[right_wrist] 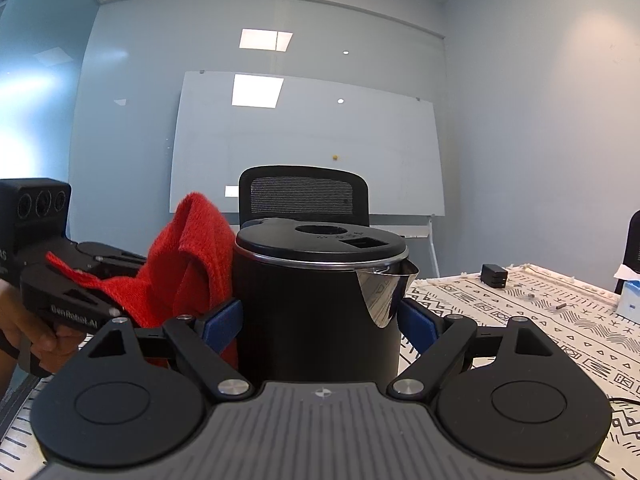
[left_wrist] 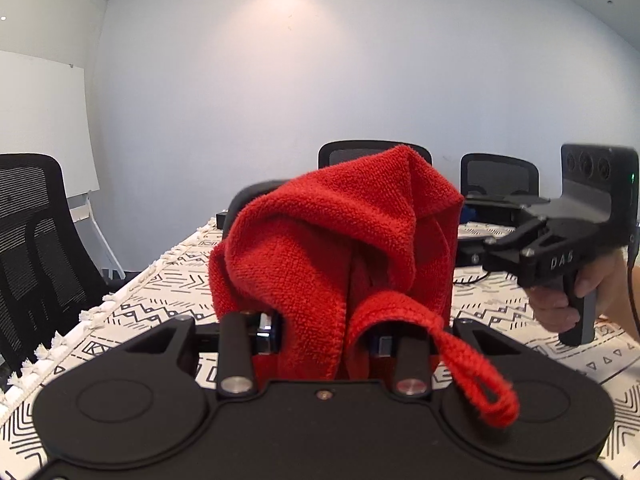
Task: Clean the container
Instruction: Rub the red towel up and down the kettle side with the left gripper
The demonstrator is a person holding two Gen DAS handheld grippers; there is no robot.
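Note:
A black electric kettle (right_wrist: 316, 300) with a steel spout stands on the patterned tablecloth (right_wrist: 560, 332). My right gripper (right_wrist: 320, 326) has its blue pads (right_wrist: 222, 324) pressed on the kettle's two sides. A bunched red cloth (left_wrist: 332, 248) is clamped in my left gripper (left_wrist: 324, 340), whose fingertips the cloth hides. In the right wrist view the red cloth (right_wrist: 188, 264) lies against the kettle's left side, with the left gripper (right_wrist: 120, 276) behind it. In the left wrist view the cloth covers nearly all of the kettle. The right gripper (left_wrist: 476, 240) comes in from the right, held by a hand (left_wrist: 560, 300).
Black office chairs (right_wrist: 304, 196) stand around the table, and a whiteboard (right_wrist: 308, 144) hangs on the wall behind. A black charger (right_wrist: 494, 275), a blue-and-white box (right_wrist: 630, 300) and small loose bits lie at the right. The table's fringed edge (left_wrist: 92, 316) runs along the left.

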